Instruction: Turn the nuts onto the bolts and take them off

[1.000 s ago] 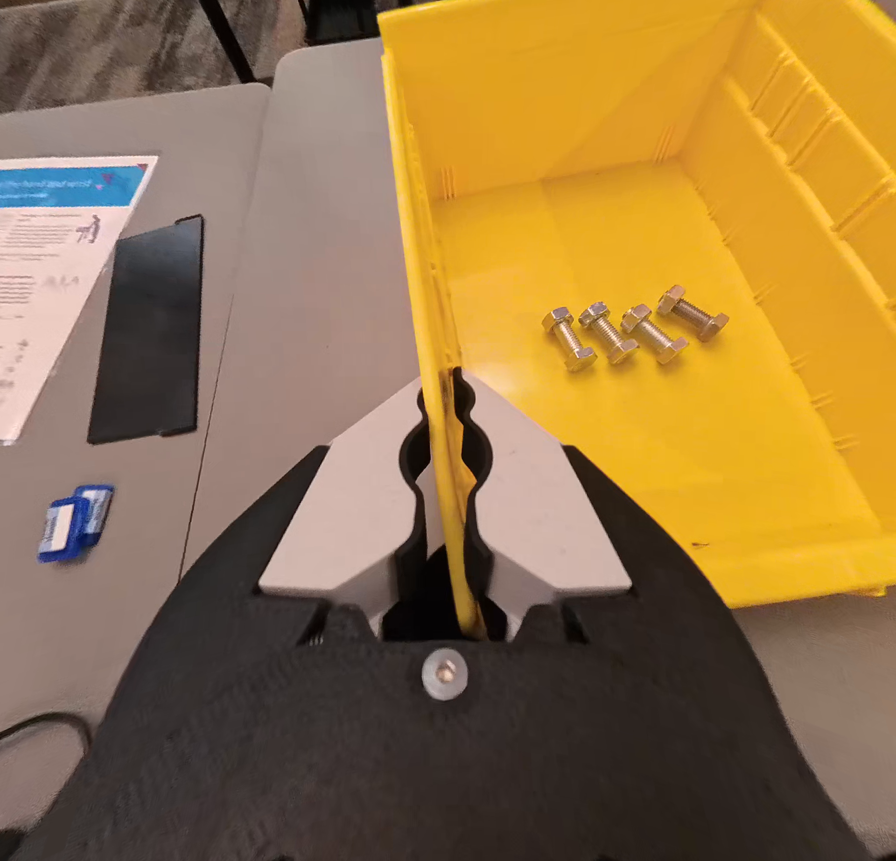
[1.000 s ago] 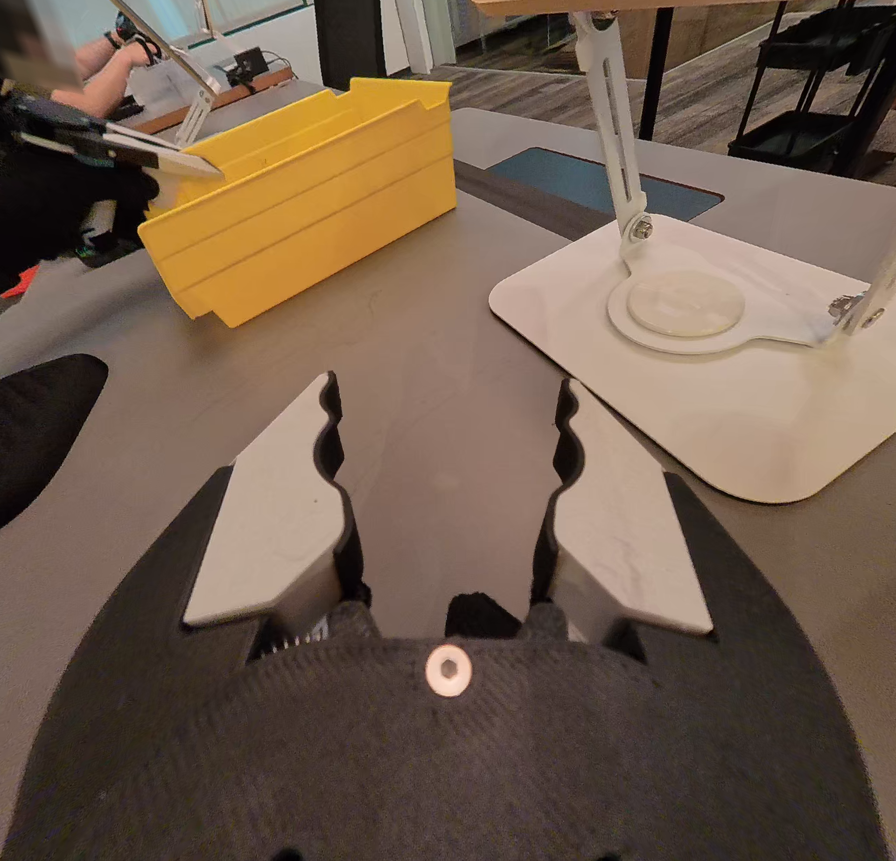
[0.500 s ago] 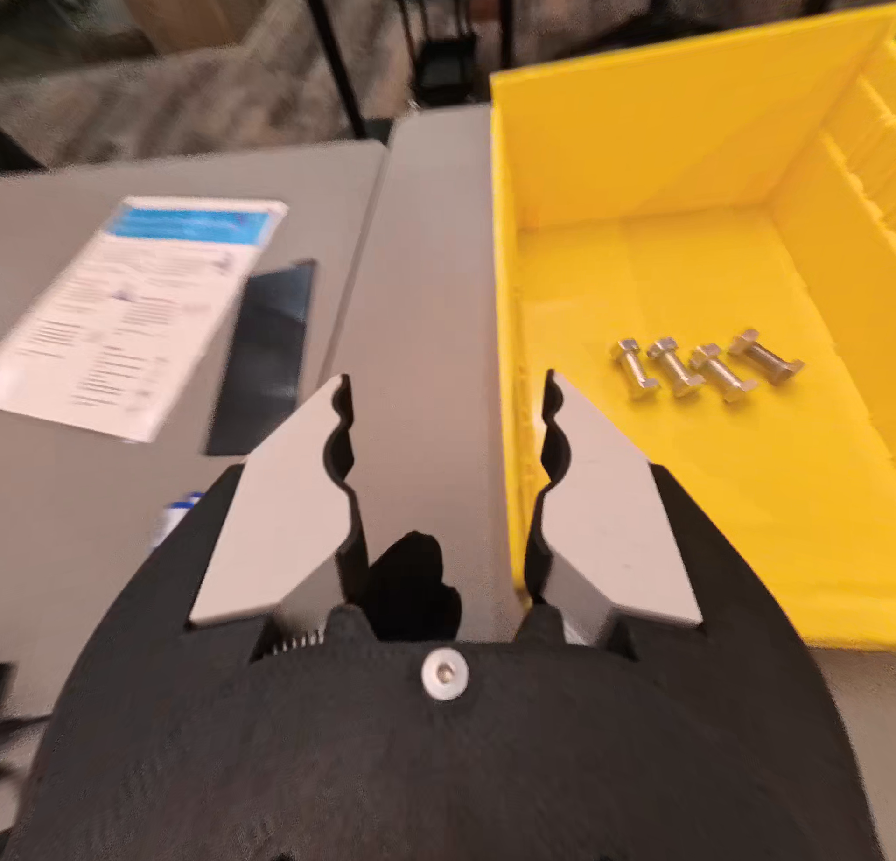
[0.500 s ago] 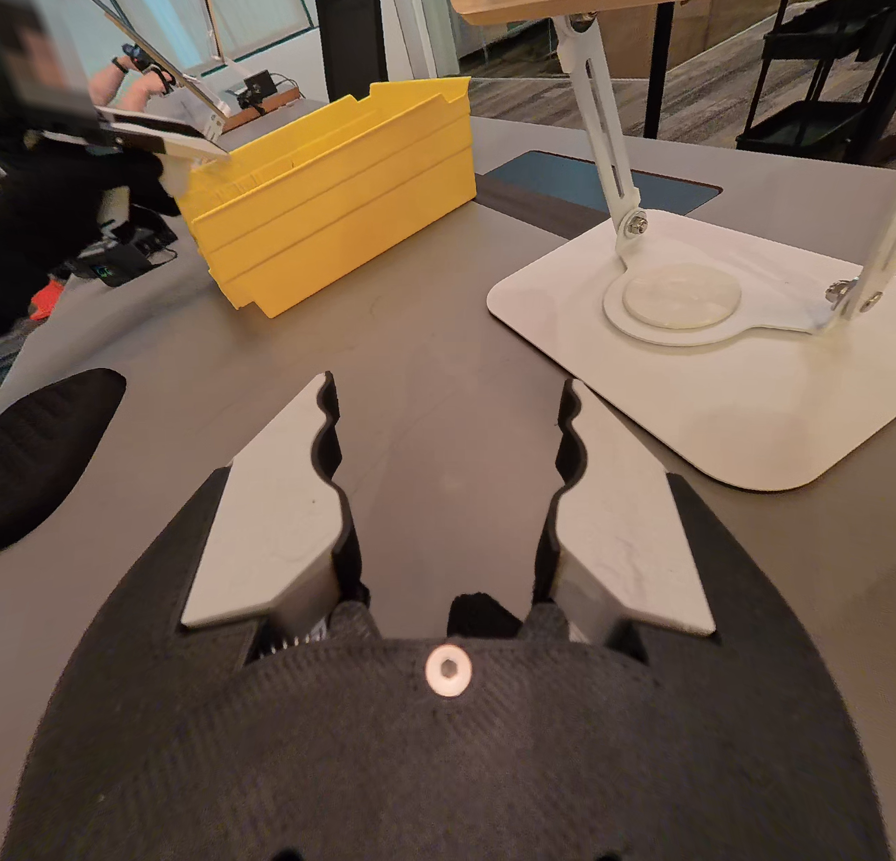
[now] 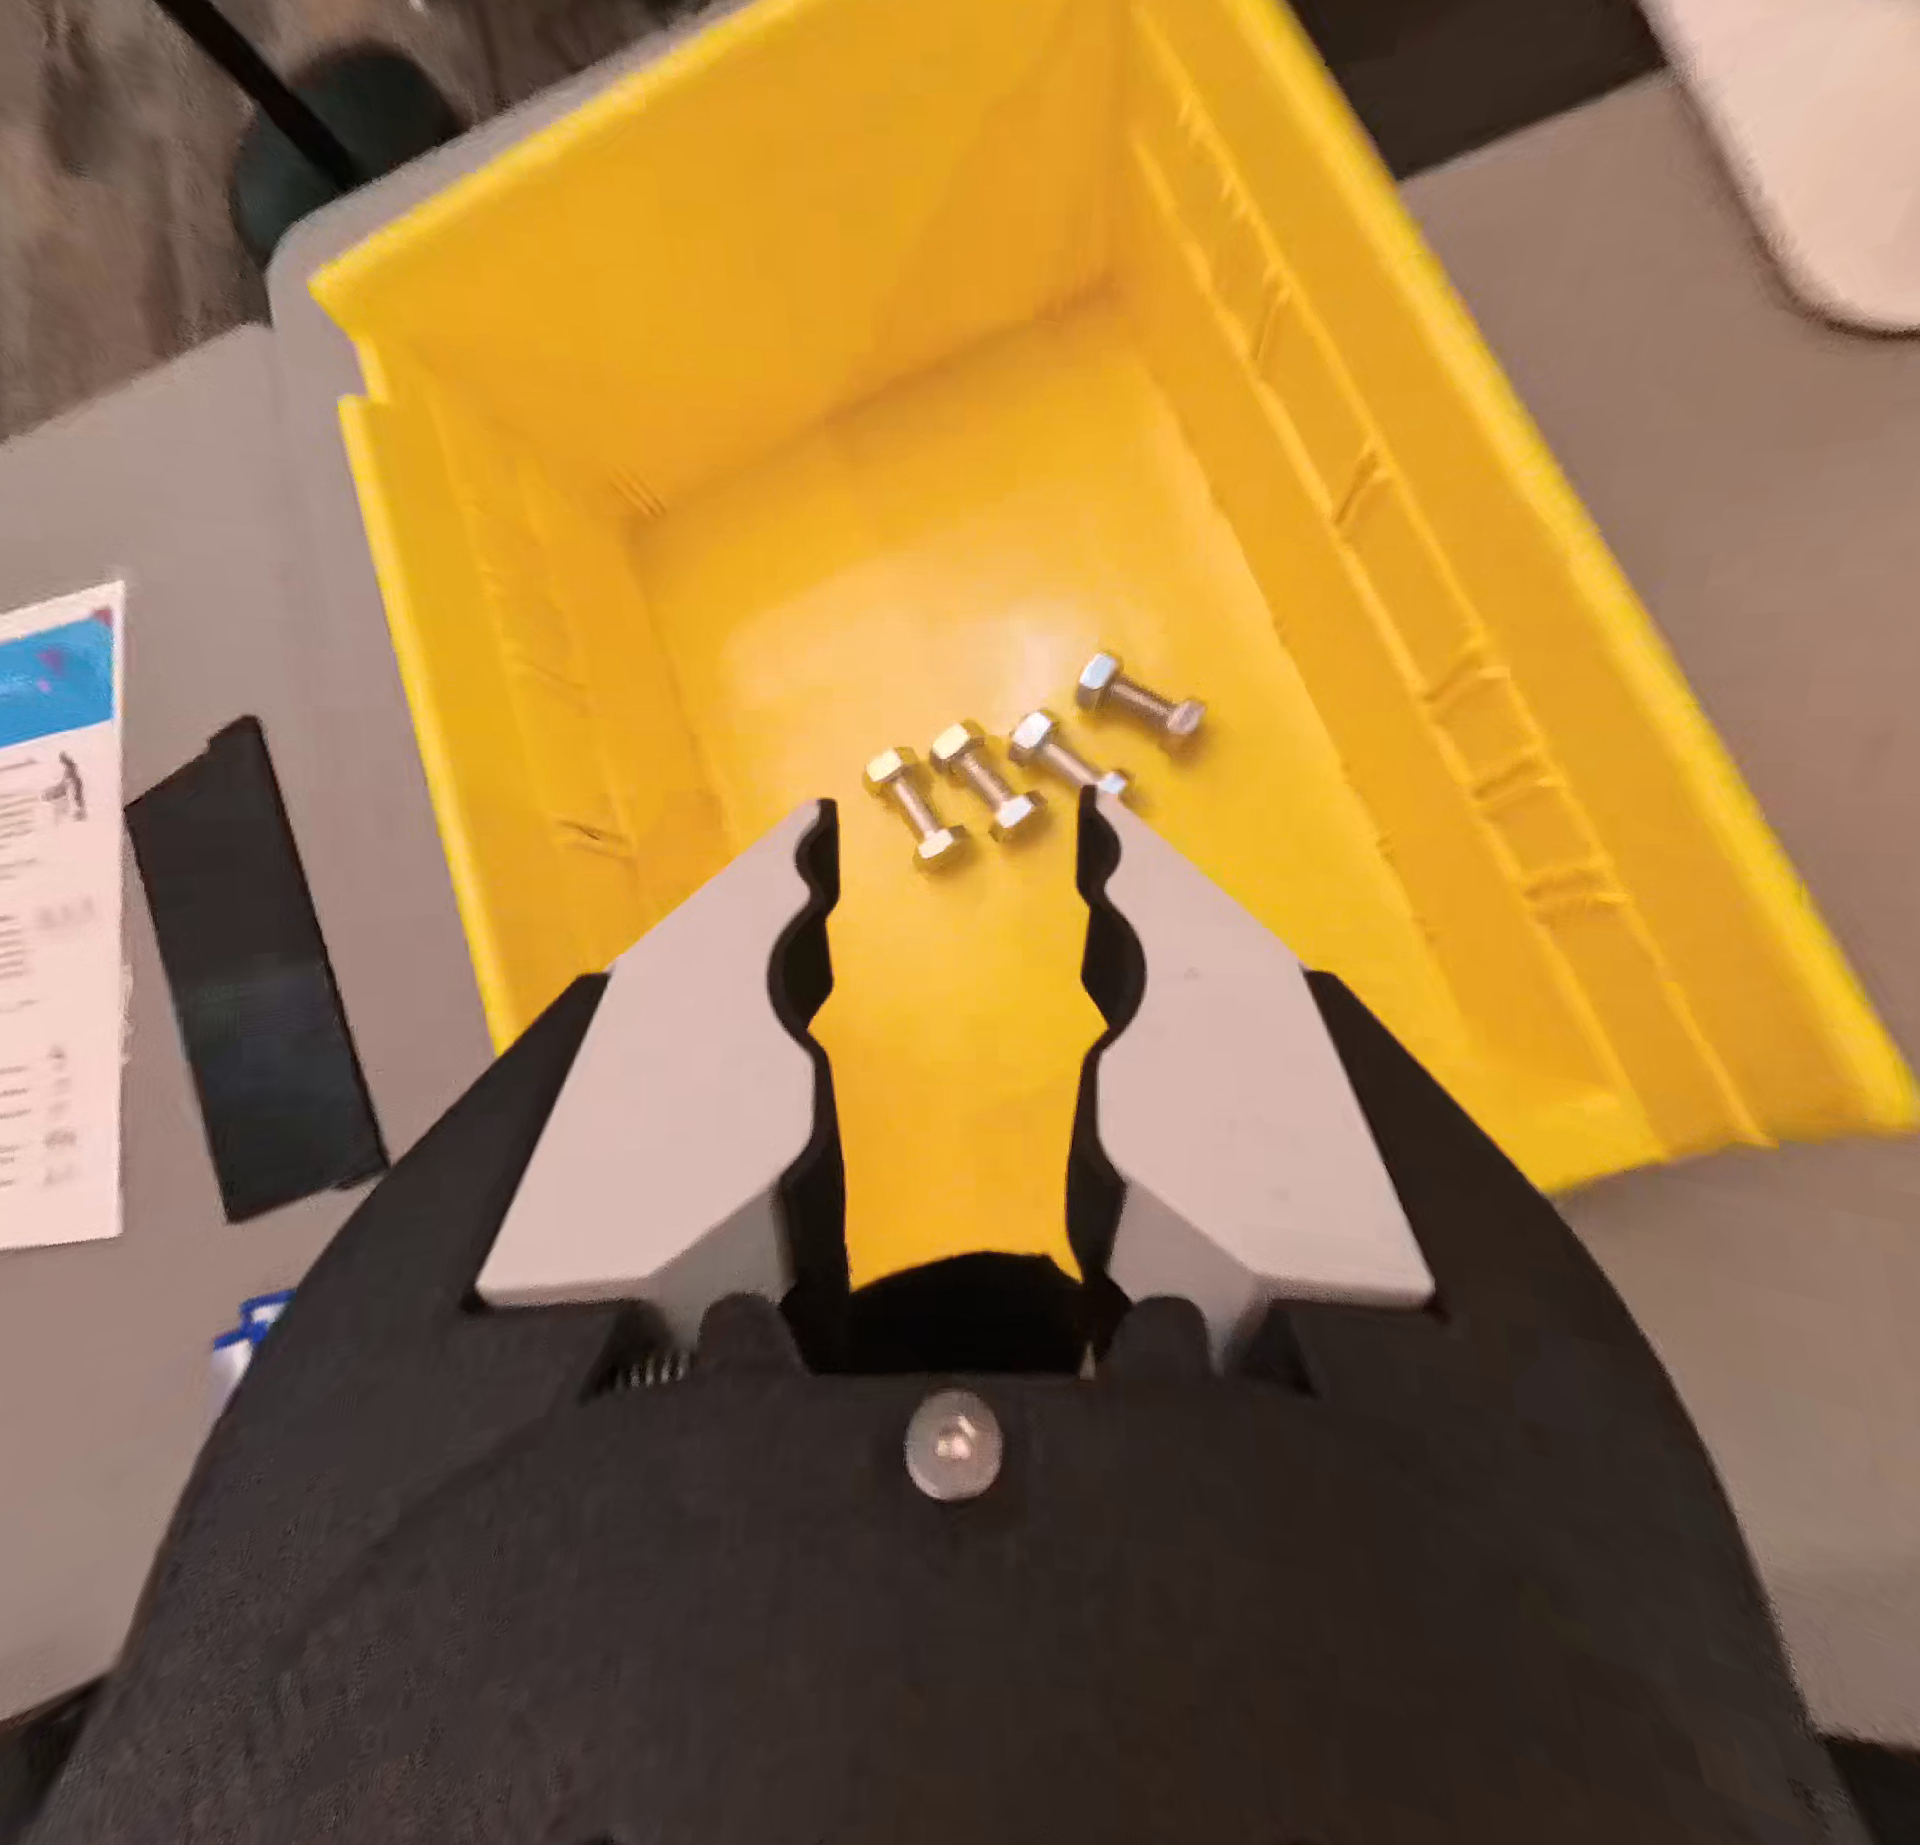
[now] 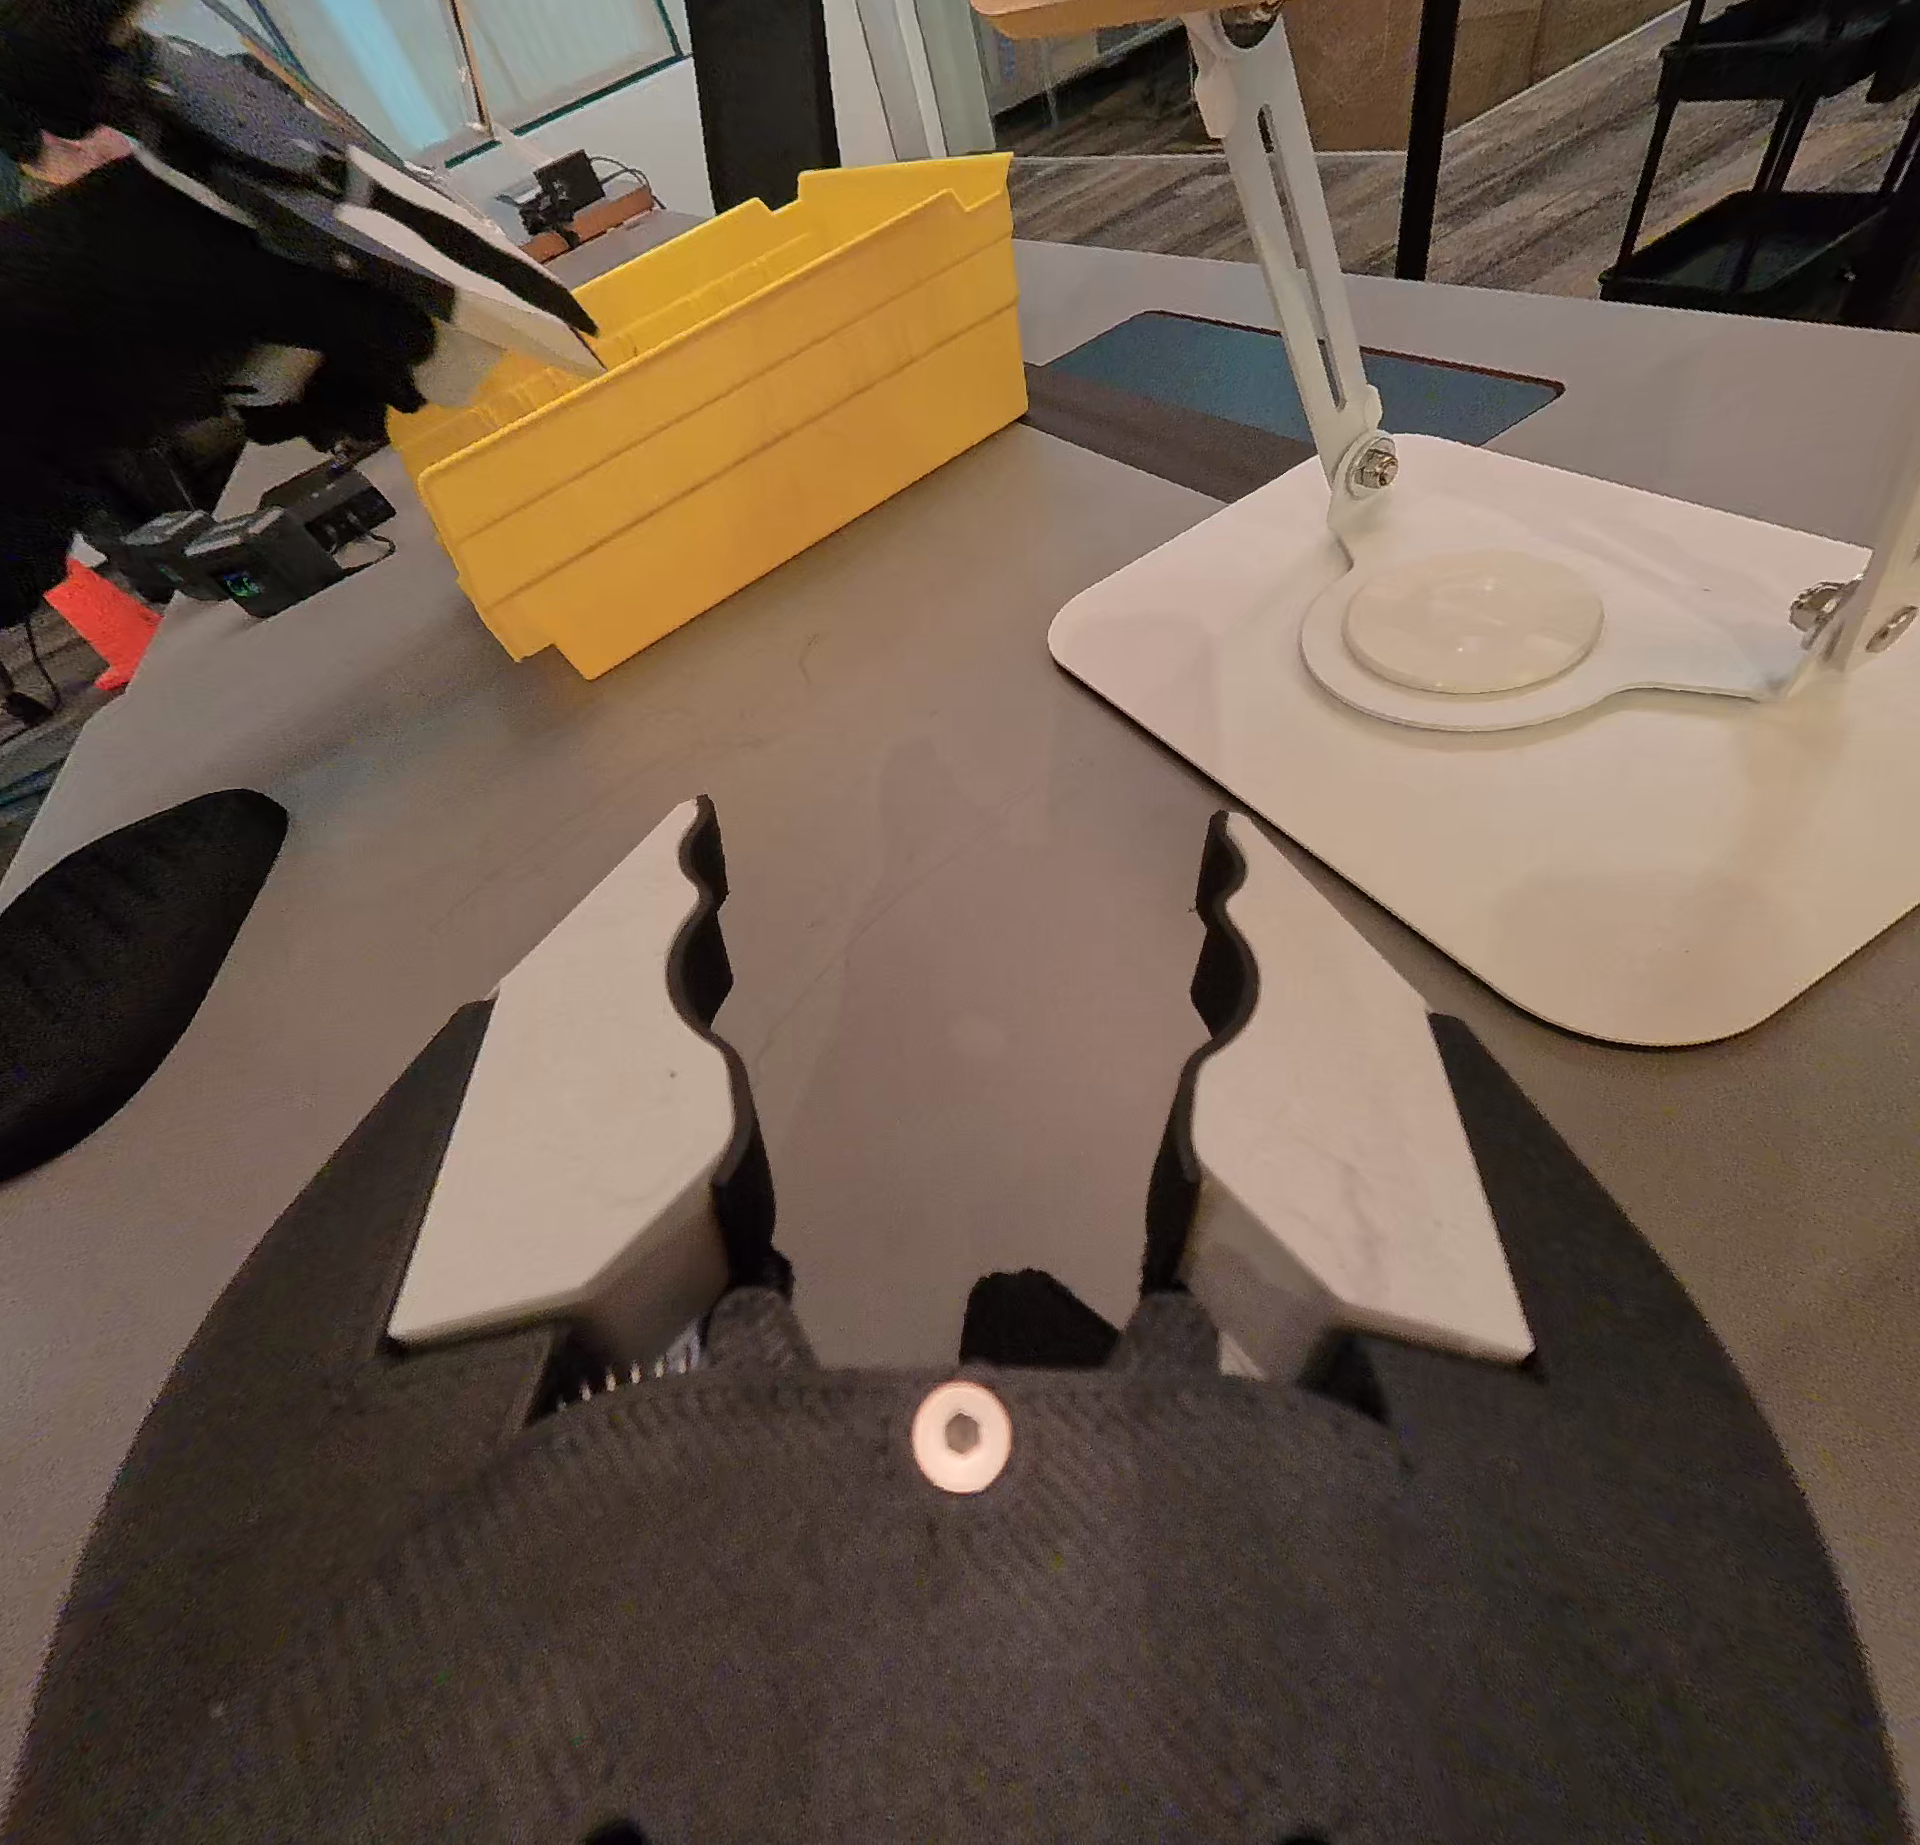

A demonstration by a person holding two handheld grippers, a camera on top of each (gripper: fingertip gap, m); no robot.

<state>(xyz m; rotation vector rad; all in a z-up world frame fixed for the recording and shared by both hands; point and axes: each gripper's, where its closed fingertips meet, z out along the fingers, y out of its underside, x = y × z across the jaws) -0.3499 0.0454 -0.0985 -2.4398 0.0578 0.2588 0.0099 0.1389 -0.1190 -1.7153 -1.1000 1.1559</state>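
Note:
Several silver bolts with nuts on them (image 5: 982,793) lie in a row on the floor of a yellow bin (image 5: 1351,507). My left gripper (image 5: 954,813) is open and empty, above the bin's near end, its tips just short of the bolts. My right gripper (image 6: 961,824) is open and empty over the grey table (image 6: 914,715), well apart from the bin (image 6: 727,445). The left gripper also shows in the right wrist view (image 6: 520,315), over the bin's left end. The bolts are hidden in that view.
A white stand base (image 6: 1507,756) sits right of my right gripper. Left of the bin lie a black flat card (image 5: 244,974), a printed sheet (image 5: 57,860) and a small blue-white item (image 5: 244,1328). A black chair edge (image 6: 114,954) is at the table's left.
My left gripper let go of the bin's side wall, opened, and moved right over the bin toward the bolts. My right gripper stayed open; the bin appears shifted in its view.

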